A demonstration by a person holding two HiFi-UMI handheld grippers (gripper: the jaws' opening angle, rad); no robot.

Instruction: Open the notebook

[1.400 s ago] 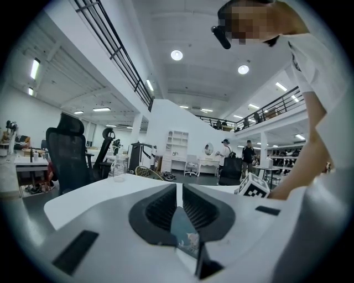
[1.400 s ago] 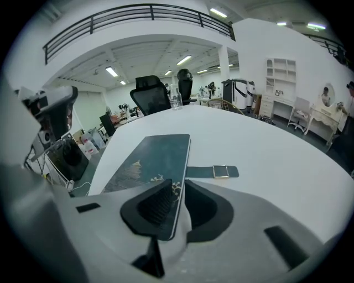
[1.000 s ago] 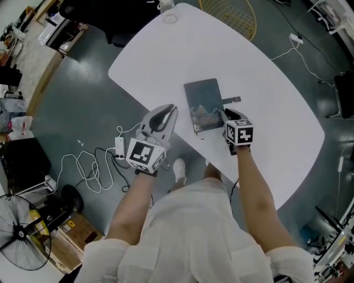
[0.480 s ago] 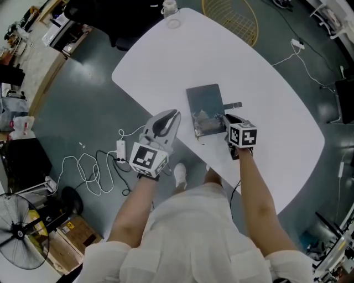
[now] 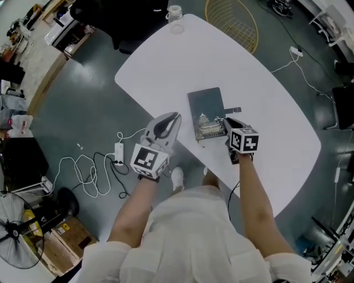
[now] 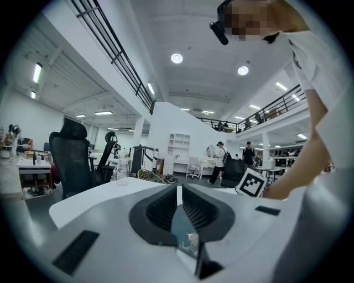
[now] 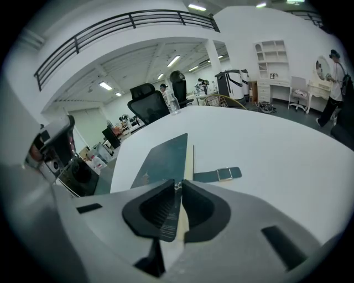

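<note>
One notebook (image 5: 206, 108) lies near the table's (image 5: 265, 83) near edge, and its one strap (image 5: 234, 110) lies loose on the tabletop to its right. The right gripper (image 5: 227, 126), its jaws just closing, pinches the cover's near right edge. The left gripper (image 5: 172, 119), jaws pressed together and empty, hangs just off that edge. One bottle (image 5: 175, 11) stands at the far corner.

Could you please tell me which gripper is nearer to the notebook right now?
Right. The right gripper is at the right edge of the notebook, and its jaws have just been closing on that edge. The left gripper sits apart, off the notebook's left side.
</note>
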